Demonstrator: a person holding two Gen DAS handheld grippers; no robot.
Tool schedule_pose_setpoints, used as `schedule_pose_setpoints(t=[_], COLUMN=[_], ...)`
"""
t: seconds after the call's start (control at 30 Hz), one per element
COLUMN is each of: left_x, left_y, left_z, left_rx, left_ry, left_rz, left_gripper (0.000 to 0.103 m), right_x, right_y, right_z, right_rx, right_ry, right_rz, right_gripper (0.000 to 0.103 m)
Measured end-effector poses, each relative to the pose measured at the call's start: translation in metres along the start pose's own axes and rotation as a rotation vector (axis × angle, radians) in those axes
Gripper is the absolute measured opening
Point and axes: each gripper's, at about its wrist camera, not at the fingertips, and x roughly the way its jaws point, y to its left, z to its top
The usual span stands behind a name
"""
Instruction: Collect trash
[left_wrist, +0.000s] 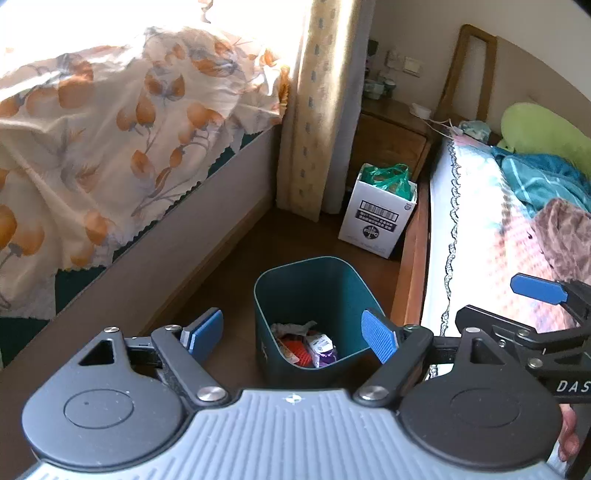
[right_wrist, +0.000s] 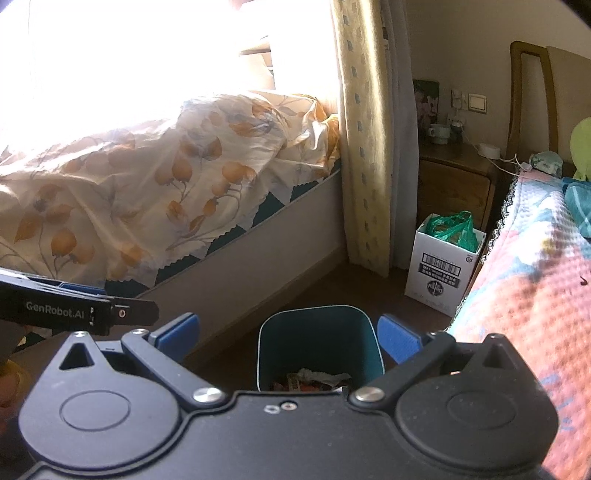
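A dark teal trash bin (left_wrist: 314, 291) stands on the brown floor between two beds; it also shows in the right wrist view (right_wrist: 319, 339). Inside lie crumpled white paper, a red wrapper and a white-purple packet (left_wrist: 308, 341), partly visible in the right wrist view (right_wrist: 314, 380). My left gripper (left_wrist: 293, 334) is open and empty above the bin, its blue pads (left_wrist: 378, 334) wide apart. My right gripper (right_wrist: 290, 338) is open and empty above the bin. The right gripper's blue finger (left_wrist: 539, 290) shows at the right edge of the left wrist view.
A bed with an orange-flowered quilt (left_wrist: 110, 129) lies to the left, a bed with a pink and white cover (left_wrist: 491, 229) to the right. A white carton with a green bag (left_wrist: 380, 210) stands behind the bin by a wooden nightstand (left_wrist: 391, 140) and curtain (left_wrist: 321, 103).
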Motion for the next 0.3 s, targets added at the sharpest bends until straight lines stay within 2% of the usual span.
schedule_pose_setpoints(t=[0.17, 0.3], left_x=[-0.0008, -0.0022], left_y=[-0.0057, -0.0062], left_z=[-0.0019, -0.002], left_rx=[0.02, 0.018], left_ry=[-0.006, 0.006], left_rz=[-0.013, -0.014], left_gripper=[0.082, 0.082], right_x=[-0.0002, -0.0001], right_y=[0.0012, -0.0015], right_z=[-0.0006, -0.0017], right_rx=[-0.006, -0.002], right_ry=[0.005, 0.016], right_rz=[-0.005, -0.041], right_gripper=[0.103, 0.103])
